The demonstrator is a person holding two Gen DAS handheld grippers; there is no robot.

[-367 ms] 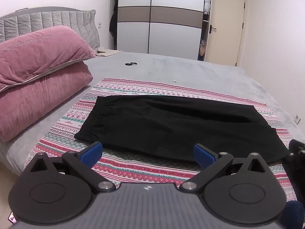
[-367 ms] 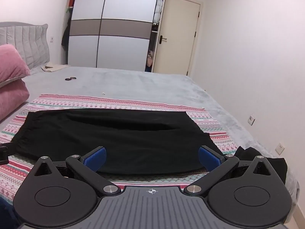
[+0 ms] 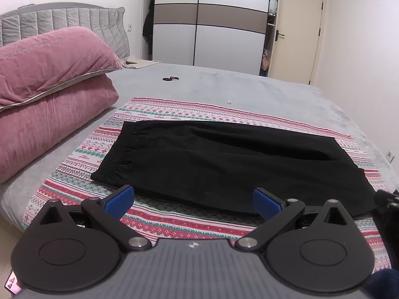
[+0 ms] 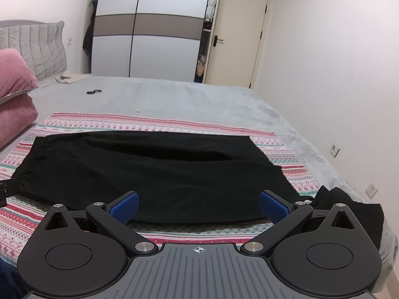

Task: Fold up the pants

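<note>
Black pants (image 3: 224,159) spread flat across a striped patterned cloth (image 3: 159,109) on the bed (image 3: 249,87), waistband toward the pink pillows (image 3: 49,94), leg ends toward the wall side. Folded once lengthwise, by the look of the long crease running through the middle; legs stacked one on the other.

Left tongs (image 3: 194,200) spread wide, blue pads (image 3: 119,199) apart with nothing between them, hovering above the near edge of the pants close to the waistband end. Not touching the fabric, as far as can be told.

Right tongs (image 4: 198,205) likewise spread wide, blue pads (image 4: 124,204) empty, poised over the near edge of the pants (image 4: 149,172) nearer the leg ends. Contact with the cloth not apparent.

Second dark garment (image 4: 349,206) bunched at the bed's near corner, just beside the leg ends, partly hidden behind the right tongs' arm.

As for containers: tall wardrobe (image 3: 212,20) beyond the bed, sliding doors white with a brown band, closed at the centre. Open sections at both sides: dark clothes hanging in the left gap, white bundled bedding stacked on shelves in the right gap, with some smaller items lower down too blurred to name. Cream door (image 3: 296,30) next to it, shut.

Small dark looped object (image 3: 170,78) on the grey bedspread, well apart from the pants. Tiny pale speck (image 3: 229,103) near the far edge of the striped cloth. Grey padded headboard (image 3: 62,22) behind the pillows.
</note>
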